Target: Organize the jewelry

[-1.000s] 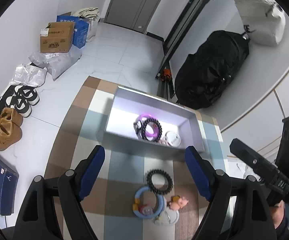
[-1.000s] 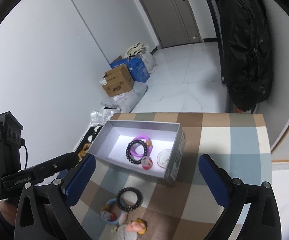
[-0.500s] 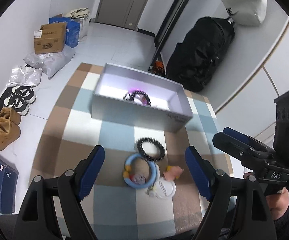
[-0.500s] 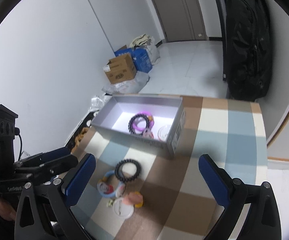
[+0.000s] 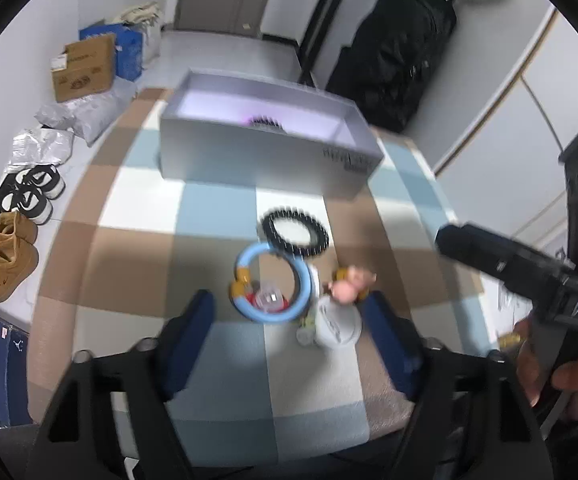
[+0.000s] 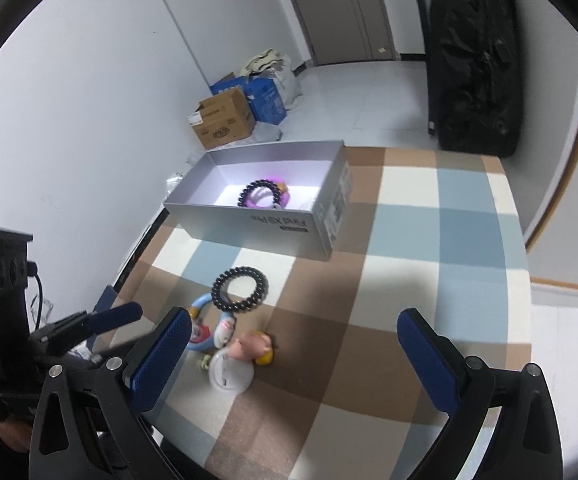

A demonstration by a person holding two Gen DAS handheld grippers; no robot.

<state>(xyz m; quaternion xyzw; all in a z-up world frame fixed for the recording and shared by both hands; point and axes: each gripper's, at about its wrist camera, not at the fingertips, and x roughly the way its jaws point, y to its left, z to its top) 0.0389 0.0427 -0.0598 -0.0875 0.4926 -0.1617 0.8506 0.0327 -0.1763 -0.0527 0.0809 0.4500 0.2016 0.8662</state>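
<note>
Loose jewelry lies on the checked tablecloth: a black bead bracelet (image 5: 295, 232) (image 6: 241, 288), a light blue ring with charms (image 5: 273, 292) (image 6: 201, 320), a pink figure charm (image 5: 351, 280) (image 6: 255, 346) and a white round pendant (image 5: 337, 326) (image 6: 231, 374). Behind them stands a grey box (image 5: 265, 152) (image 6: 257, 218) holding a black bead bracelet (image 6: 259, 194) over a purple one (image 6: 277, 200). My left gripper (image 5: 289, 322) hovers over the blue ring, its jaws closing, pads clear of it. My right gripper (image 6: 295, 356) is open above the pendant and figure.
A black backpack (image 5: 393, 52) (image 6: 473, 52) leans on the wall behind the table. Cardboard boxes (image 5: 83, 66) (image 6: 225, 120), bags and shoes (image 5: 9, 256) lie on the floor to the left. The table's left edge (image 6: 137, 256) runs close to the jewelry.
Both grippers have come down and forward toward the loose jewelry, which now looks larger and nearer. The left jaws stand narrower than before. The box sits higher in both views.
</note>
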